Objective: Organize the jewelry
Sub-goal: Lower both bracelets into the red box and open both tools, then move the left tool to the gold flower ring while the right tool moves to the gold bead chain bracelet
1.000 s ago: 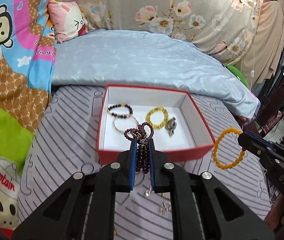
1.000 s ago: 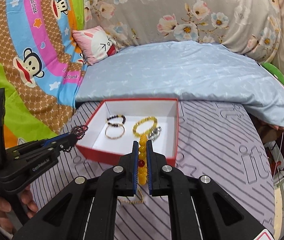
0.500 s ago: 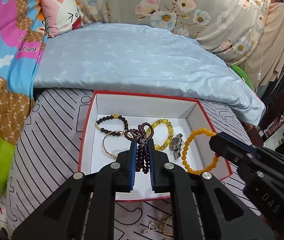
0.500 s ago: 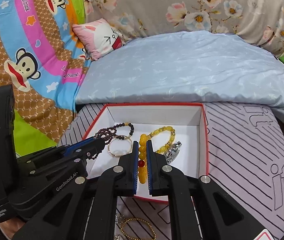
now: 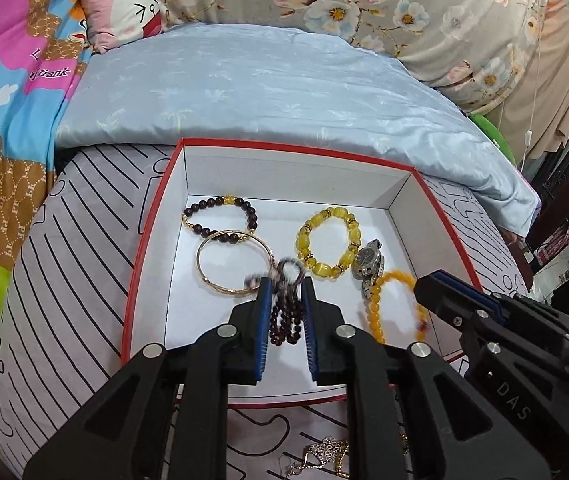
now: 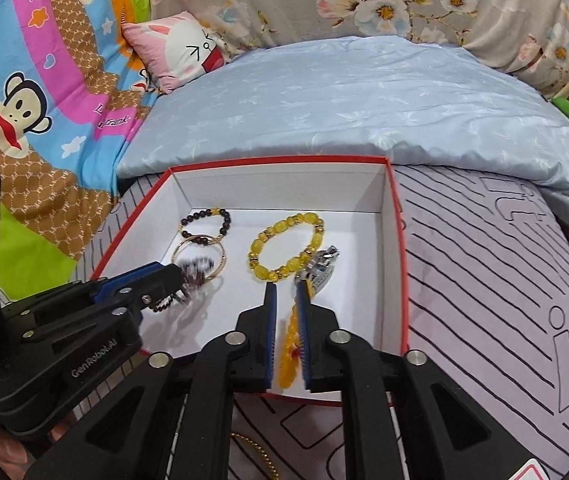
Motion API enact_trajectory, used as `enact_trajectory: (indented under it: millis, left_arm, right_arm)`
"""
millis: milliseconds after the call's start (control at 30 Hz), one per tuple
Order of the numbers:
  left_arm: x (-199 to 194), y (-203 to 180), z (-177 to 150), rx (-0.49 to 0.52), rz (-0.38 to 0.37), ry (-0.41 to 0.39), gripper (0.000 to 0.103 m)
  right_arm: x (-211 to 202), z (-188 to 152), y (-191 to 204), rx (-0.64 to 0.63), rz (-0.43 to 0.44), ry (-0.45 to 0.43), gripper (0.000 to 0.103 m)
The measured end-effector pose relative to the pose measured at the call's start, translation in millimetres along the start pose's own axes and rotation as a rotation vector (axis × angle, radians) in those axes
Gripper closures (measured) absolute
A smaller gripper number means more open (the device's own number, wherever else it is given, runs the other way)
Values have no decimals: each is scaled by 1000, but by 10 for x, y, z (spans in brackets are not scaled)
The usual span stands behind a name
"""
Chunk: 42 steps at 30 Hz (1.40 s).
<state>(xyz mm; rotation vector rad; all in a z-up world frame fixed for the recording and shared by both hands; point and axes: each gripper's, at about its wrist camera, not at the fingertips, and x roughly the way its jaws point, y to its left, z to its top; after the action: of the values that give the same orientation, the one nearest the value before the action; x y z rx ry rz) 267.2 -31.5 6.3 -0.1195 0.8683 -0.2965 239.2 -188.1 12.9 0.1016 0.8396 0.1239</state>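
Left wrist view: you're mid-drop, both jaws just easing apart over the red box (image 5: 152,240), dark bead bracelet (image 5: 284,316) and amber bracelet (image 6: 290,344) slipping loose between them; next, widen, lift clear, fetch the chains on the bed.

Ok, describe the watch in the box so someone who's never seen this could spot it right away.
Find the red-rimmed white box on the striped sheet. Toward its right wall lies the watch, wedged between the chunky yellow bracelet and the orange bead bracelet. It is the only silver metal piece with a round face.
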Motion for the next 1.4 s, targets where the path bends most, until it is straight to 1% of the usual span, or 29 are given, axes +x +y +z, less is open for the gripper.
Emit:
enact_trajectory:
  millis: [33, 67, 100, 133, 233, 367, 533, 700, 867, 1067, 1300, 1400]
  left_arm:
    - [-10, -2, 0, -2, 4, -4, 80]
    - [-25, -3, 0, -5, 3, -10, 70]
    - [-43, -2, 1, -7, 4, -16, 67]
    - [-70, -3, 2, -8, 9, -26, 66]
    - [-128, 2, 7, -9, 7, -32, 66]
    - [-248, 15, -13, -5, 16, -49, 66]
    - [-430, 51, -81, -8, 19, -62, 66]
    - [-598, 86, -214, -12, 25, -63, 66]
    - [-751, 184, -427, -23, 35, -48, 66]
    - [-920, 351, -719, -25, 68, -30, 66]
    - [-1016, 518, -1080, -41, 93, 21, 66]
    - [-1015, 521, -1241, -43, 89, 48, 66]
  right_arm:
    - [-16, 1, -2, -3, -11, -8, 81]
    - [-46, 3, -10, -1, -21, -19, 78]
    - [-77, 7, -22, 2, -24, -26, 77]
    - [-117, 11, -32, 5, -26, -36, 75]
    - [-214, 13, -53, 9, -27, -51, 73]
    - [-357, -27, -48, 5, -26, -62, 72]
    - [-510, -178, -28, -3, -16, -53, 72]
    - [-624, -409, 14, -6, -13, -30, 72]
    - [-711, -662, 45, 5, 0, -5, 72]
    - [-805, -906, 80, 11, 1, 18, 72]
    - [-834, -1139, 63, 34, 3, 49, 72]
    - [-823, -1219, 53, 42, 3, 64, 72]
